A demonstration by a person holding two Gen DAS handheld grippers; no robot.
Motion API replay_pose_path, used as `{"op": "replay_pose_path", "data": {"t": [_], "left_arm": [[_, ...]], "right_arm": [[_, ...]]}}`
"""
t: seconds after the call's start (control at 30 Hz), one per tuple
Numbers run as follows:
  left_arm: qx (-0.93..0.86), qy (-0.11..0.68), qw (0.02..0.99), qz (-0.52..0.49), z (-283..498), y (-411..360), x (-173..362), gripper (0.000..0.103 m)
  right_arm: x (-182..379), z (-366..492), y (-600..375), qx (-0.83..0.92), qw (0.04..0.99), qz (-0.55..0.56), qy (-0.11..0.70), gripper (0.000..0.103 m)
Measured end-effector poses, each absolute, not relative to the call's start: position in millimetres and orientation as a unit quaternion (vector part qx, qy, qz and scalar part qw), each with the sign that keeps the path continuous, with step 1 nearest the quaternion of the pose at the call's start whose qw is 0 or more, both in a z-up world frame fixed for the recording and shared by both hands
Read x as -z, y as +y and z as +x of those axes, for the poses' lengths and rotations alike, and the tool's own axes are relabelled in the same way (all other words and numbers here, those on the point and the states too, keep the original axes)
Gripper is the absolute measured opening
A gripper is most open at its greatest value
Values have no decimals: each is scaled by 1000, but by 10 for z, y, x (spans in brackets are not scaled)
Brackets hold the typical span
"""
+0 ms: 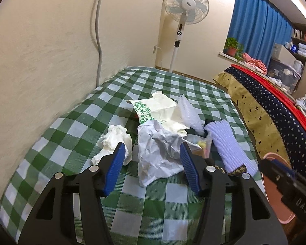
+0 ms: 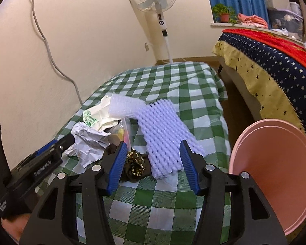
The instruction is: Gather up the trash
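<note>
Trash lies in a heap on the green checked table. My left gripper is open, its jaws either side of a crumpled grey paper. A crumpled white tissue lies left of it. A bamboo-print bag and bubble wrap lie behind. My right gripper is open over a white foam net sleeve, next to a dark flowered wrapper. The foam sleeve also shows in the left wrist view. The left gripper body shows at left in the right wrist view.
A pink bin stands at the table's right edge. A bed with a starred cover lies to the right. A standing fan is at the far wall. A cable hangs down the left wall.
</note>
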State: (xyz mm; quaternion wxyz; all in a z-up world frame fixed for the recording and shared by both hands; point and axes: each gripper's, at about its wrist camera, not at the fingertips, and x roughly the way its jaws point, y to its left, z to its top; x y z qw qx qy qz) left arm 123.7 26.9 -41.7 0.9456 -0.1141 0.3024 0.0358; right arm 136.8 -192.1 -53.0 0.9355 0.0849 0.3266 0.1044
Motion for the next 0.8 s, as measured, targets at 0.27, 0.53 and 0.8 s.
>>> {"op": "replay_pose_path", "data": {"t": [0.27, 0.53, 0.8], "left_arm": [[-28, 306, 943, -130, 1444, 287, 489, 72], [-19, 331, 933, -141, 1599, 309, 609, 73], [1, 345, 927, -146, 1645, 291, 660, 54]], "right_arm": [[667, 1501, -1829, -128, 925, 83, 349, 52], [823, 1597, -1730, -140, 910, 73, 383, 34], [855, 1571, -1671, -162, 902, 66, 396, 4]]}}
